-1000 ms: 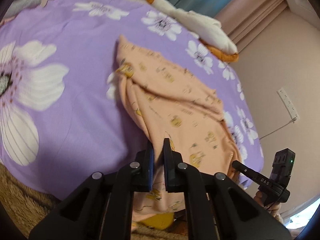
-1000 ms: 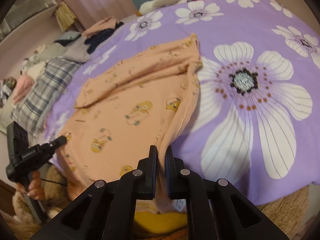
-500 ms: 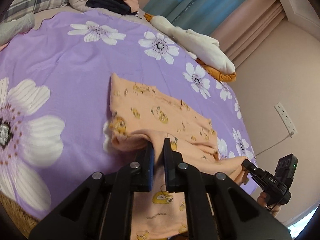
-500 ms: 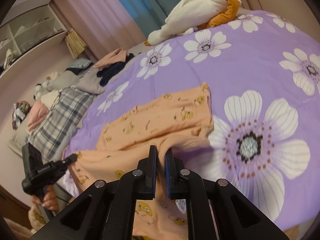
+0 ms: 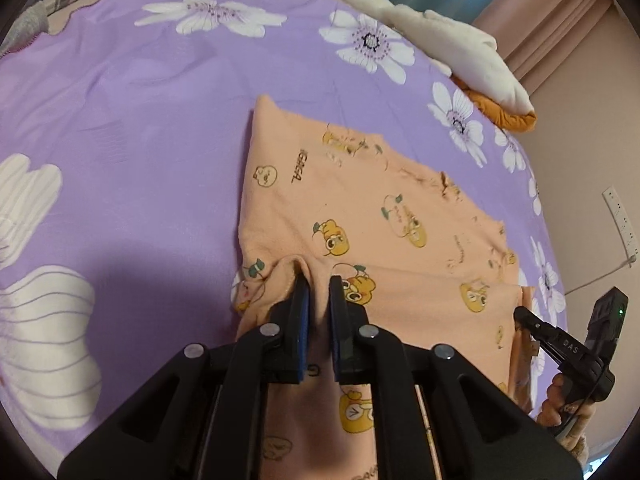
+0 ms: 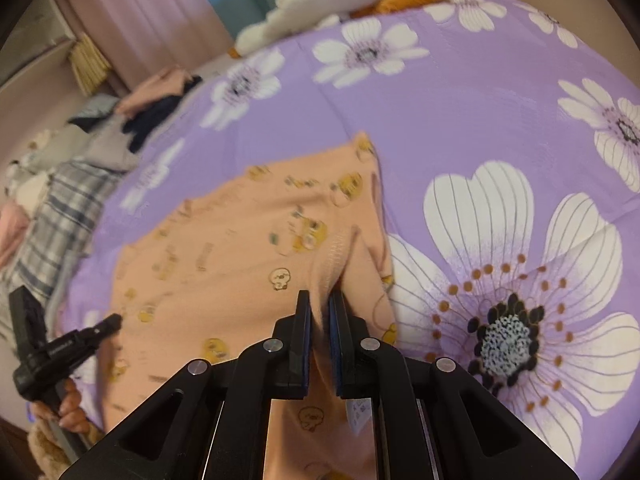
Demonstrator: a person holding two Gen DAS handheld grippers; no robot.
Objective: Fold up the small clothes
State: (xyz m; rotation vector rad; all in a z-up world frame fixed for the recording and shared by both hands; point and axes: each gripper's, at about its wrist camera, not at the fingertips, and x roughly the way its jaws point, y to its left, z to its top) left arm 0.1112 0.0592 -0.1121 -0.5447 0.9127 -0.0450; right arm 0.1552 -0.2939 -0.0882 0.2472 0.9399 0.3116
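Note:
A peach garment [image 5: 360, 208] printed with yellow cartoon figures lies on the purple flowered bedspread [image 5: 140, 120]. Its near part is doubled over the far part. My left gripper [image 5: 318, 284] is shut on the garment's near left corner, with a bunch of cloth between its jaws. My right gripper [image 6: 320, 300] is shut on the near right corner of the garment [image 6: 240, 248], beside a big white flower. Each gripper also shows in the other's view: the right one [image 5: 524, 316], the left one [image 6: 114, 320].
A white and orange bundle [image 5: 460, 52] lies at the far edge of the bed. Plaid bedding [image 6: 64, 208] and a pile of dark and pink clothes [image 6: 160, 96] lie at the head end. A wall socket [image 5: 620, 216] is on the right wall.
Both grippers have carried the garment's near edge up from the bed's side and forward over its far part, so the garment now lies doubled on the bedspread.

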